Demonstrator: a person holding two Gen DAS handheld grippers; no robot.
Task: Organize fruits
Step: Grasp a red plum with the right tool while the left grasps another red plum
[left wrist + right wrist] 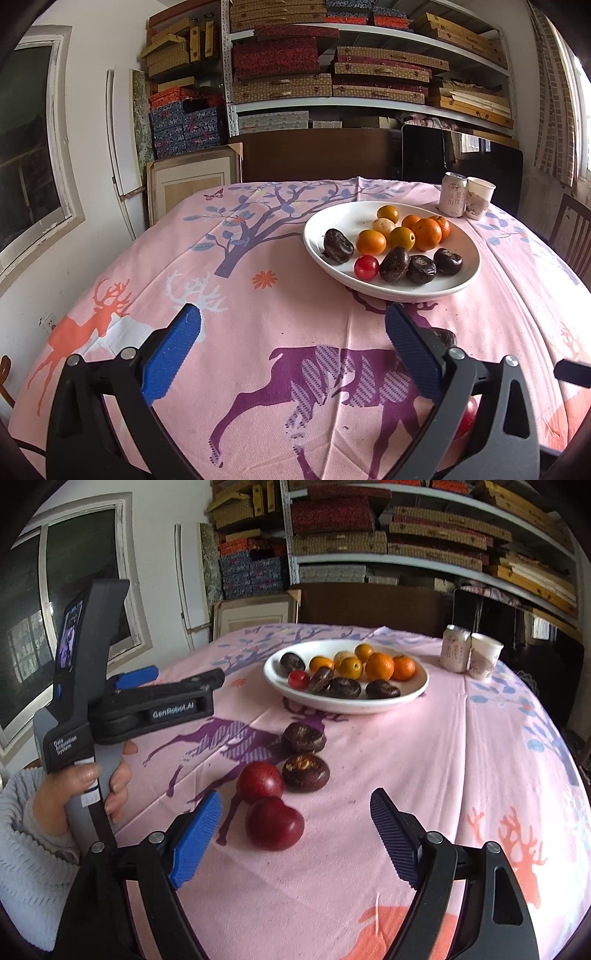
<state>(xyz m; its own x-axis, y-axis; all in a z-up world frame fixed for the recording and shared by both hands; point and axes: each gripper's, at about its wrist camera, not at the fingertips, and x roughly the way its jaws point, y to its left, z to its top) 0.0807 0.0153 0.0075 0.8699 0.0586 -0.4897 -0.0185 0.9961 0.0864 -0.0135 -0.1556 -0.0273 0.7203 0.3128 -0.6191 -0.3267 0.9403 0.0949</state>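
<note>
A white plate (pixel 458 284) (pixel 417 692) holds several oranges (pixel 426 234), dark brown fruits (pixel 338 246) and a small red fruit (pixel 366 267). Two red fruits (pixel 274 823) (pixel 259 781) and two dark brown fruits (pixel 306 771) (pixel 303 737) lie loose on the pink tablecloth in front of the plate. My right gripper (pixel 295 834) is open and empty, just short of the nearest red fruit. My left gripper (pixel 293 338) is open and empty above the cloth, left of the loose fruits; it shows in the right wrist view (pixel 177 681).
A drink can (pixel 453 194) and a paper cup (pixel 478 197) stand at the table's far right. A chair back (pixel 572 232) is at the right edge. Shelves of boxes (pixel 332 66) fill the back wall; a window (pixel 29 147) is at left.
</note>
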